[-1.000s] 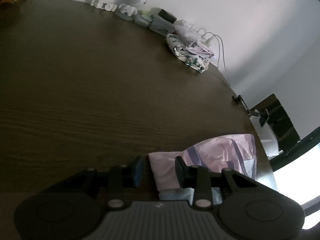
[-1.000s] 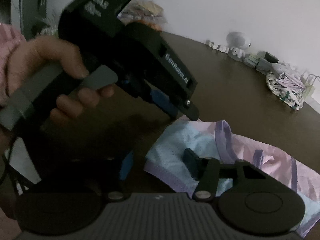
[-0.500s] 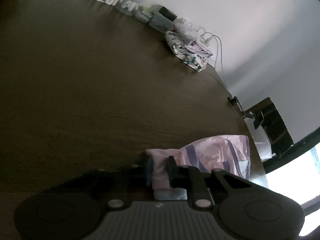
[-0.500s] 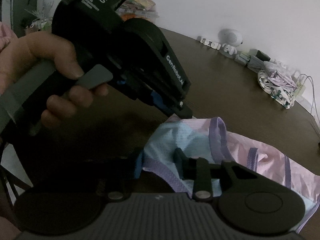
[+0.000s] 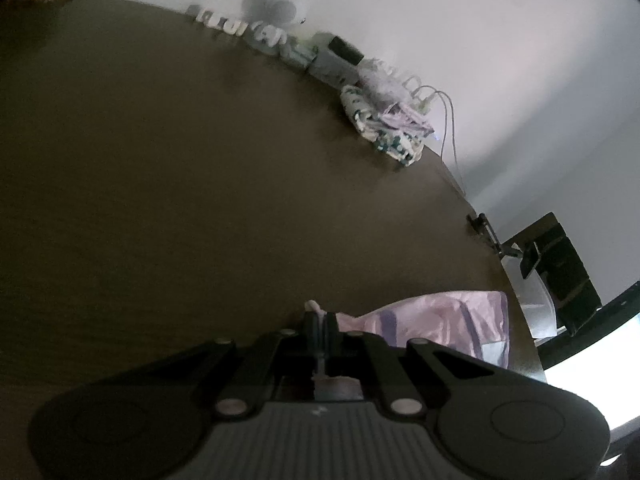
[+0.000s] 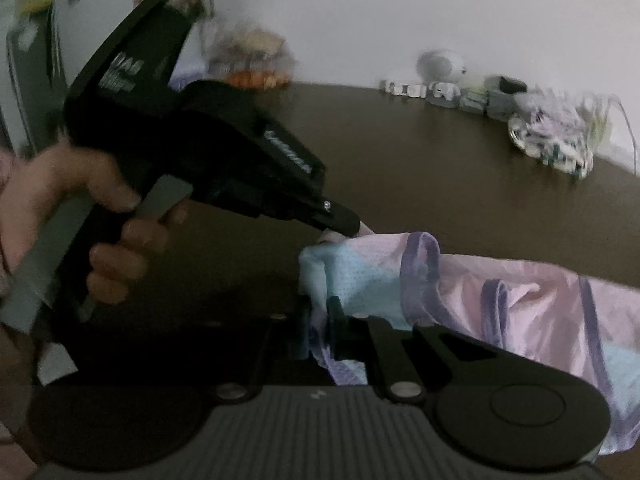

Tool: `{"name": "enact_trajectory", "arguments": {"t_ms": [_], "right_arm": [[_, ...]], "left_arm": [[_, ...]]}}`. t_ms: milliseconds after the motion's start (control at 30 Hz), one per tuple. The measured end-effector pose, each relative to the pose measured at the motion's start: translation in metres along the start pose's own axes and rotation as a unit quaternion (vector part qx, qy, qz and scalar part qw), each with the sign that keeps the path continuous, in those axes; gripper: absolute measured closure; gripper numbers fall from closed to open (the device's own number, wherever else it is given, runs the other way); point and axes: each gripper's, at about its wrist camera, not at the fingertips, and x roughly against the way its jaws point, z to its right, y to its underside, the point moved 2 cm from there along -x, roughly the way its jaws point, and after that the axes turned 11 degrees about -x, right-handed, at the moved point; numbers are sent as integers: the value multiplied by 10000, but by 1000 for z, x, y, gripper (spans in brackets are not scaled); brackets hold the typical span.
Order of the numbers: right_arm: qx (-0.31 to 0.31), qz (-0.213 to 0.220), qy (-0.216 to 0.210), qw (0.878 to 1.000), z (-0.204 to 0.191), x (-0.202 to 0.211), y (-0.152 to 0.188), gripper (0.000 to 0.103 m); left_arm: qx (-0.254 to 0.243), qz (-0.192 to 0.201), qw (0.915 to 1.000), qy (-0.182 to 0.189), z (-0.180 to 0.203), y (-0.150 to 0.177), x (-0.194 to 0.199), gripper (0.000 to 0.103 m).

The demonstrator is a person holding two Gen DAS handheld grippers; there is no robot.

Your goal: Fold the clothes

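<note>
Right gripper (image 6: 320,320): jaws closing, hem of pink-and-blue garment (image 6: 500,300) pinched between them. Left gripper (image 5: 320,322): clamped tight on garment corner. Garment lies on dark table (image 5: 180,200), near edge.

Risks judged: thin fabric slipped from pinch; second layer caught; cloth dragged off edge.

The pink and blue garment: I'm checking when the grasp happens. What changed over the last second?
Both grippers closed on the garment: the left gripper shut on its far corner, and the right gripper, jaws closing, pinched the near purple-trimmed edge, bunching the cloth. The table and the patterned cloth pile by the wall stayed as they were.
</note>
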Motion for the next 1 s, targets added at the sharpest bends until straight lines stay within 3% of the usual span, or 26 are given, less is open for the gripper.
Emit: {"name": "enact_trajectory", "arguments": {"t_ms": [200, 300, 433, 733, 1000], "right_arm": [[-1126, 501, -807, 9891, 48, 26, -12, 95], [-1704, 778, -1159, 9754, 82, 38, -15, 96], [-2673, 966, -1508, 9468, 139, 46, -11, 96], [-3893, 843, -1530, 9044, 225, 45, 17, 96], [-4136, 665, -1287, 8988, 252, 48, 34, 96]], "left_arm": [[-337, 153, 9993, -59, 45, -31, 11, 102], [-547, 163, 9983, -149, 77, -47, 2, 102], [-822, 103, 9964, -184, 122, -61, -20, 102], [-1216, -426, 9914, -247, 193, -60, -99, 102], [-1359, -734, 9876, -289, 214, -50, -140, 102]]}}
